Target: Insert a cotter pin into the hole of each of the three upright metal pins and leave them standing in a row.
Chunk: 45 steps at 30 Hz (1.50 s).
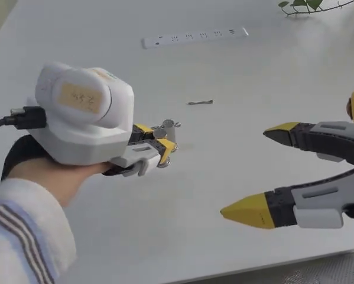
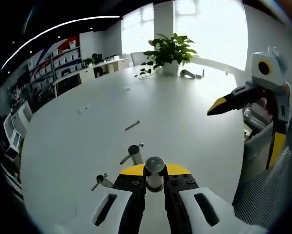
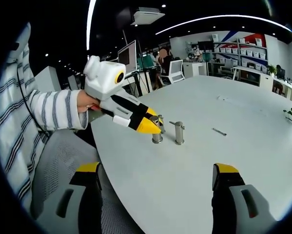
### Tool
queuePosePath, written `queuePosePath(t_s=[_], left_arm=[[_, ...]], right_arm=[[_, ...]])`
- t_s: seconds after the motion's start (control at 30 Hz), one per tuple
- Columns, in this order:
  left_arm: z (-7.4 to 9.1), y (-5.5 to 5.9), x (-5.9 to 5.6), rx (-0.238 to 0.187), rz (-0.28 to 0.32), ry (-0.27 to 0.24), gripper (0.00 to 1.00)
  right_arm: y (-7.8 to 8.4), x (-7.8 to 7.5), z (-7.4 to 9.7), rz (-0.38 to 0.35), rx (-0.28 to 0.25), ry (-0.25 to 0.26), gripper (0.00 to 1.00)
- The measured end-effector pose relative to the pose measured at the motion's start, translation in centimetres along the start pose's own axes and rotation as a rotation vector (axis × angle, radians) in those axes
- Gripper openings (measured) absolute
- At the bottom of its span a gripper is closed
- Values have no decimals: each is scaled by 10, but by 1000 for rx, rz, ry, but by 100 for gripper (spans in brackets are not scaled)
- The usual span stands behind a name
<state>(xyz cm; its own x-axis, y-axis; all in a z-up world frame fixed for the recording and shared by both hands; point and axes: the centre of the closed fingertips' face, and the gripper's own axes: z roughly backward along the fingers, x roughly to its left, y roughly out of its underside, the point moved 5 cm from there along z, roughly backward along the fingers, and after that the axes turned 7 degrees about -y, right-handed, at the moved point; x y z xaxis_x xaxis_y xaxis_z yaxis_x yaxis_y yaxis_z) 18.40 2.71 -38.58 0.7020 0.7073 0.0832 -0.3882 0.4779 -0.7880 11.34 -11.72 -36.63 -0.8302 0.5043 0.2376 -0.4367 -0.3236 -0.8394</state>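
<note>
The left gripper (image 1: 155,137) is pinching one upright metal pin (image 2: 154,168), its jaws pressed together on the shaft just under the cap, low over the white table (image 1: 188,236). Just beside it in the left gripper view, two finished pins (image 2: 135,154) are standing with cotter pins already through them. Any twitch or sideways drag of the closed jaws is therefore threatening to knock them over and break the row. I cannot tell where the held pin's hole is facing. If the pin is turning in the grip, the hole may be pointing away from the approach side. Further right and well apart from the pins, the last loose cotter pin (image 1: 200,102) is lying flat on the table. It looks thin and light, so it is likely to skid or flip when pinched against the smooth surface. At the far right, the right gripper (image 1: 264,170) is hanging above the table with its jaws spread wide and nothing between them. A wide, hurried reach across could clip the standing pins or flick the cotter pin away.
</note>
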Motion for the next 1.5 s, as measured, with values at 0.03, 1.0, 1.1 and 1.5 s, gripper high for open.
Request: queuePosePath(t_s=[0.03, 1.0, 1.1, 1.5], left_arm=[[-1, 1, 0, 4, -8, -3, 9], [-24, 20, -8, 40, 38, -42, 9], [-25, 21, -8, 42, 37, -49, 9], [-28, 22, -8, 44, 42, -56, 9]], right_arm=[[1, 0, 0, -1, 2, 0, 93], [5, 1, -2, -7, 15, -12, 92], [6, 2, -2, -9, 18, -13, 92], [7, 4, -4, -5, 31, -22, 92]])
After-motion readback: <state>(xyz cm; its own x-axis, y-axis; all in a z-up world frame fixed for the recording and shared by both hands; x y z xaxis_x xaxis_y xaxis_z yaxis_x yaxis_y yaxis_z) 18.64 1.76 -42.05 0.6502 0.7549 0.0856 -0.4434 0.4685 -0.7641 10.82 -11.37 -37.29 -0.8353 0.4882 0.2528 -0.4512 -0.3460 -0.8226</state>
